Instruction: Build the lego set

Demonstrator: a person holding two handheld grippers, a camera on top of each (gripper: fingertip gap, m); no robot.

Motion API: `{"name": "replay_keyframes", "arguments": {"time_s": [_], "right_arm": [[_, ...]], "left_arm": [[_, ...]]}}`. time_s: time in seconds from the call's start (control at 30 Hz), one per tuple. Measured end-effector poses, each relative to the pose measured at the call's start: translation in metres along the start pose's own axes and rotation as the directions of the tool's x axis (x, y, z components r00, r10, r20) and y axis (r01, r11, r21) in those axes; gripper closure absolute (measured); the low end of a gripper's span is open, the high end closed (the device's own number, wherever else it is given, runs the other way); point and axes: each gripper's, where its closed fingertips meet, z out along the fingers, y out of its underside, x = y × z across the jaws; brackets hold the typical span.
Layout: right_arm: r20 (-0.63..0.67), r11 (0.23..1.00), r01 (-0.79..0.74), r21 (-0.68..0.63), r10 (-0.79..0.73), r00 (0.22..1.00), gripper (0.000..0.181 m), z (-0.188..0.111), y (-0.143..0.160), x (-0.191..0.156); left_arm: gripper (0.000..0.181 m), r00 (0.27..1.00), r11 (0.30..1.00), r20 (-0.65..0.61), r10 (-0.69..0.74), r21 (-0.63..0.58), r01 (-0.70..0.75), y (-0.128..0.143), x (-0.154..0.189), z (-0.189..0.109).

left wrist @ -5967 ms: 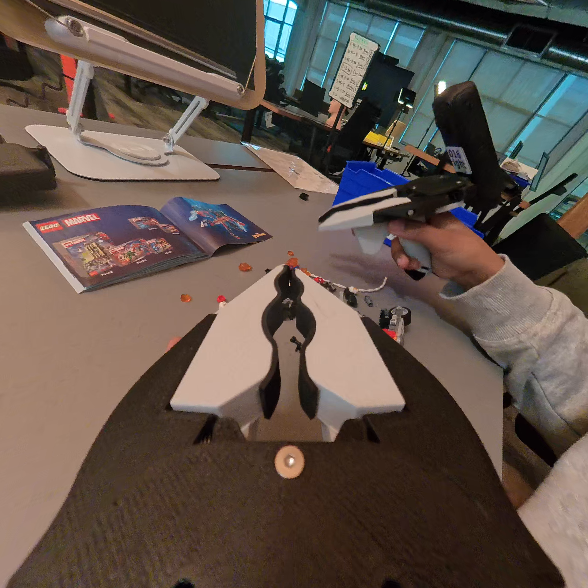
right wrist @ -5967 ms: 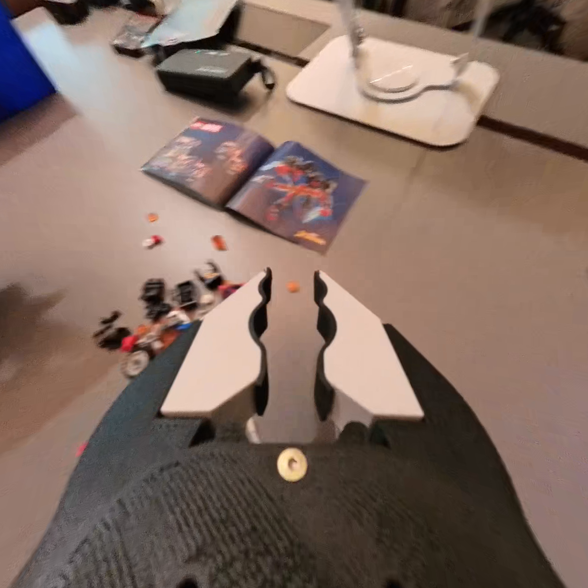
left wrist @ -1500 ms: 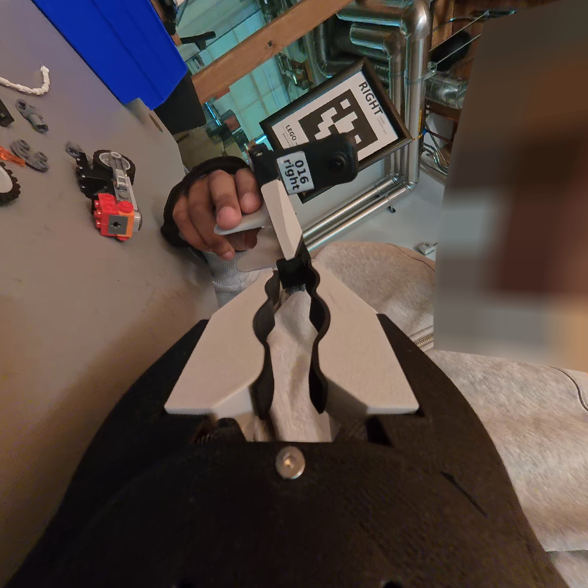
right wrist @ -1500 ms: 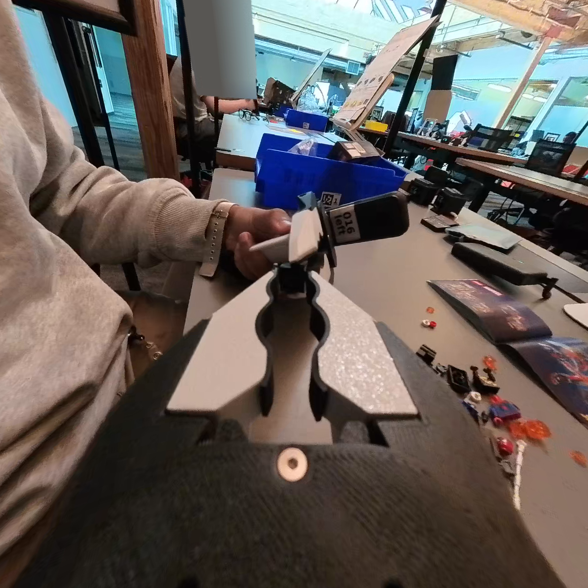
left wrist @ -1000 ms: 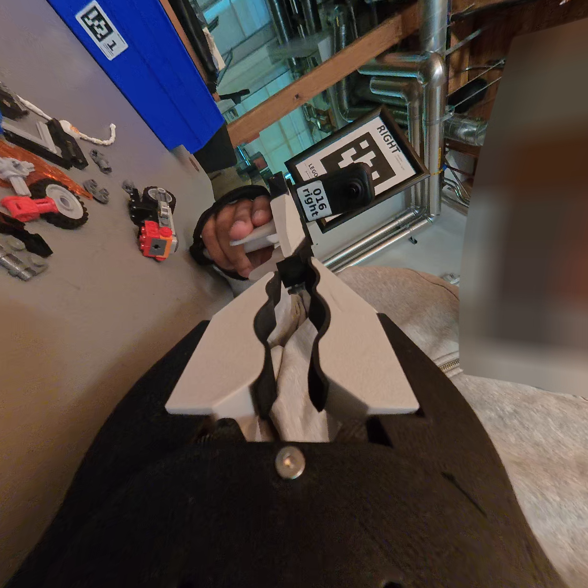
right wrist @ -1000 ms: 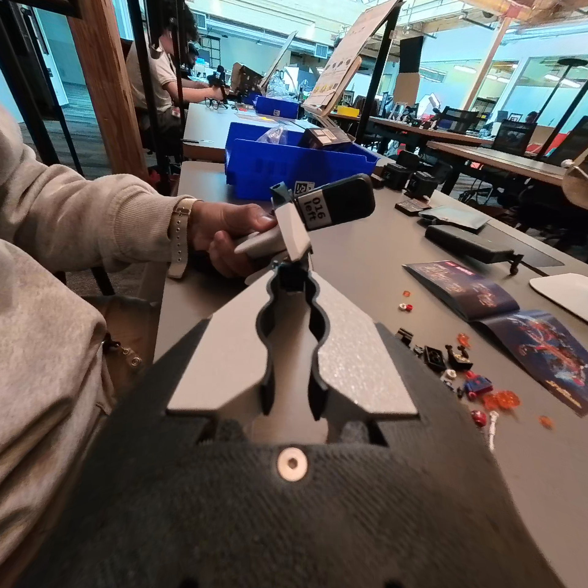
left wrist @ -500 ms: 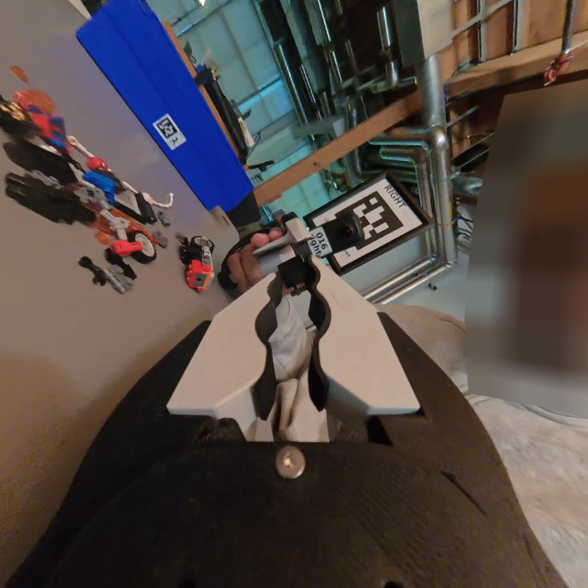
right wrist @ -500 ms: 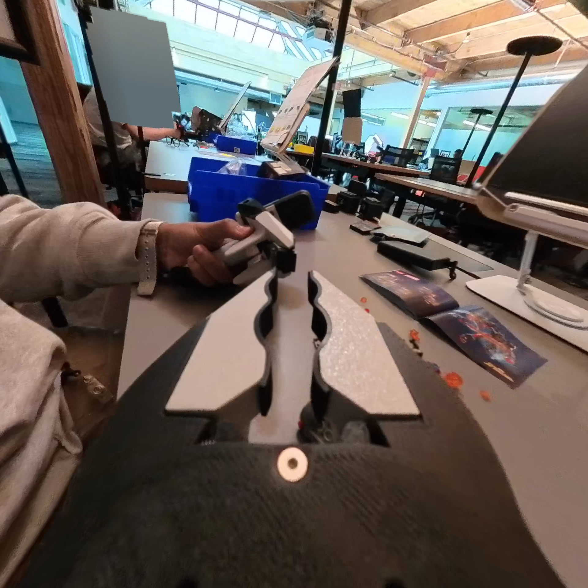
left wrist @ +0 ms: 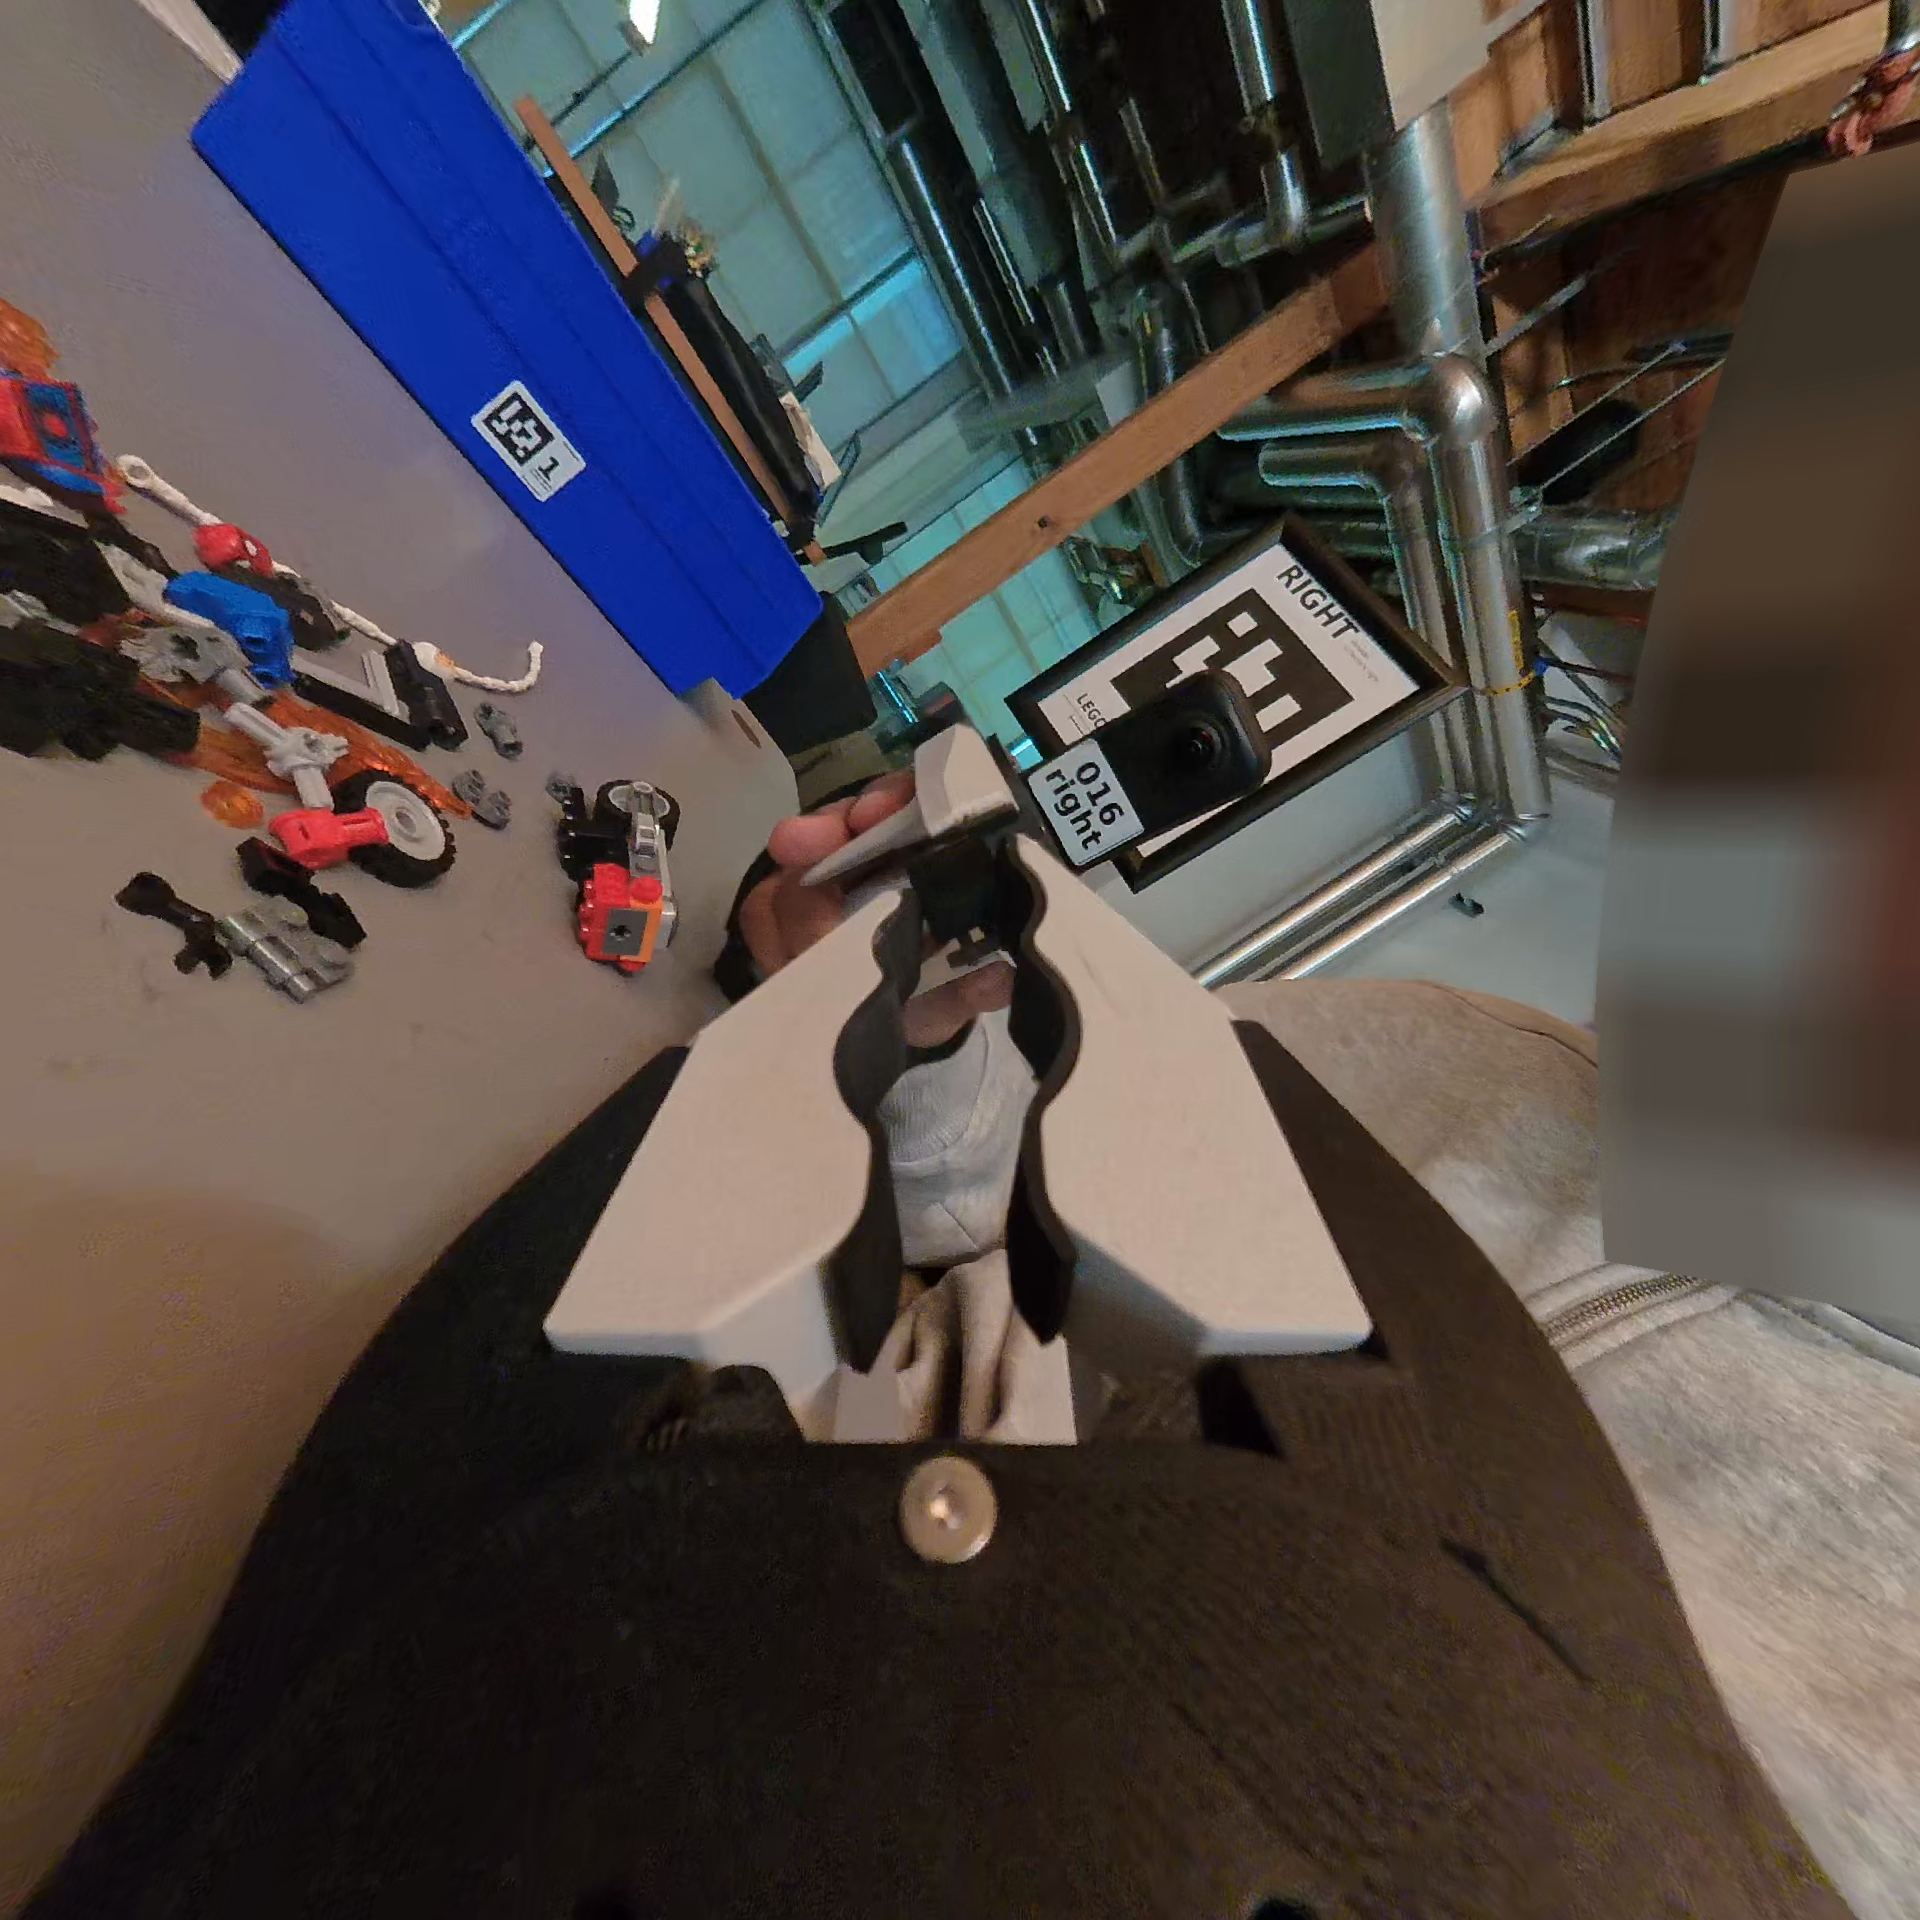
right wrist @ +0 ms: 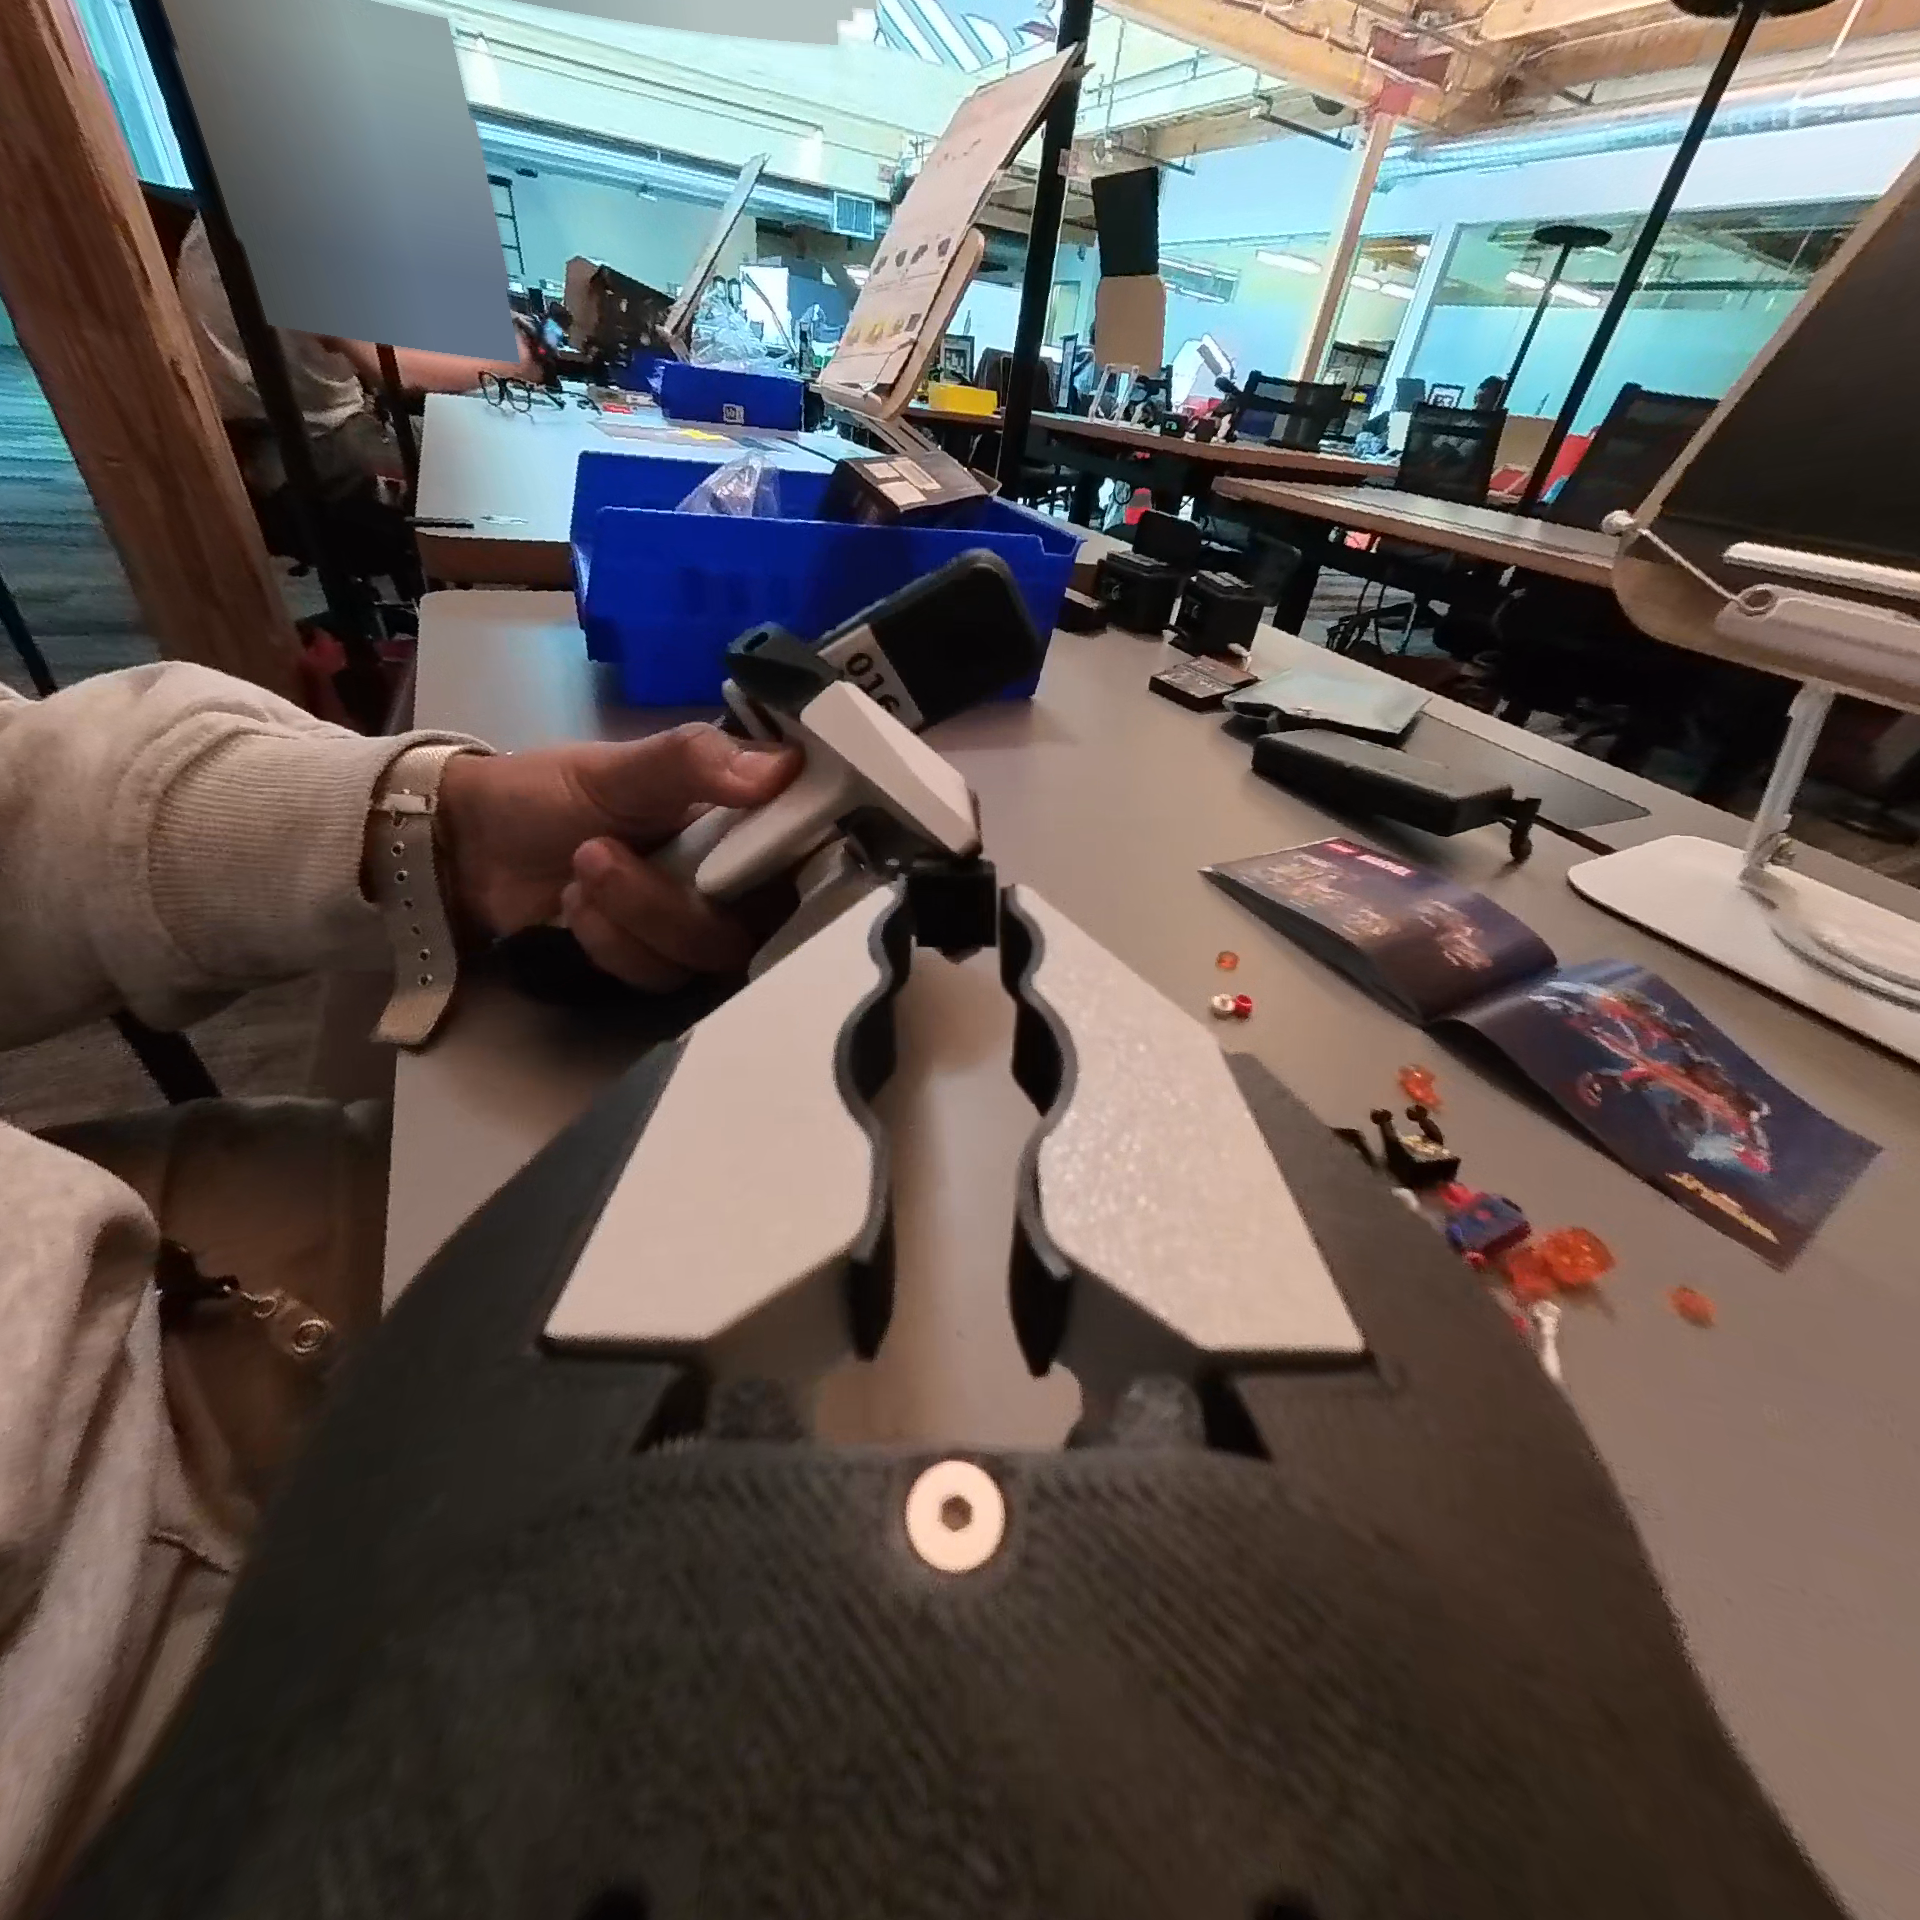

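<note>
A small black brick piece (left wrist: pixel 956 896) sits between the tips of my left gripper (left wrist: pixel 961 914), which is shut on it and held over the near edge of the grey table (left wrist: pixel 208 1143). My right gripper (right wrist: pixel 951 920) faces the left one tip to tip, and its fingertips close on the same black piece (right wrist: pixel 948 920) from the sides. The right gripper, held in a hand, shows beyond the piece in the left wrist view (left wrist: pixel 951 800). The left gripper, also held in a hand, shows in the right wrist view (right wrist: pixel 873 790).
Loose toy brick parts (left wrist: pixel 260 665) and a small red and black wheeled assembly (left wrist: pixel 618 883) lie on the table. A blue bin (right wrist: pixel 810 592) stands at the far edge. An open booklet (right wrist: pixel 1538 1029), a black pouch (right wrist: pixel 1371 779) and a monitor stand base (right wrist: pixel 1766 935) lie to the right. The grippers are tip to tip, or close to it.
Half a second ago my right gripper was clear of the piece. Now its fingertips are back around the black piece held by the left gripper. Both views have swung a little.
</note>
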Motion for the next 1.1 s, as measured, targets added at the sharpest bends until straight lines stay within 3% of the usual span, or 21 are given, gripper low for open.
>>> {"name": "replay_keyframes", "arguments": {"time_s": [0.47,0.63,0.73,1.1], "right_arm": [[0.016,1.0,0.003,0.021,-0.004,1.0,0.167,-0.003,-0.004,-0.005],[0.017,0.998,0.056,0.024,-0.057,0.998,0.167,-0.006,-0.005,-0.009],[0.023,0.995,0.098,0.018,-0.099,0.995,0.167,-0.007,-0.005,-0.012],[0.032,0.968,0.25,-0.019,-0.25,0.968,0.167,-0.012,0.002,-0.019]], "left_arm": [[0.165,1.0,1.0,-0.018,0.016,-0.008,-0.016,0.002,0.005,0.001],[0.154,0.995,0.998,-0.089,-0.045,-0.053,0.04,0.008,0.012,0.002],[0.164,0.992,0.995,-0.105,-0.07,-0.072,0.063,0.011,0.015,0.003],[0.166,0.987,0.983,-0.089,-0.138,-0.137,0.125,0.026,0.017,0.006]]}}
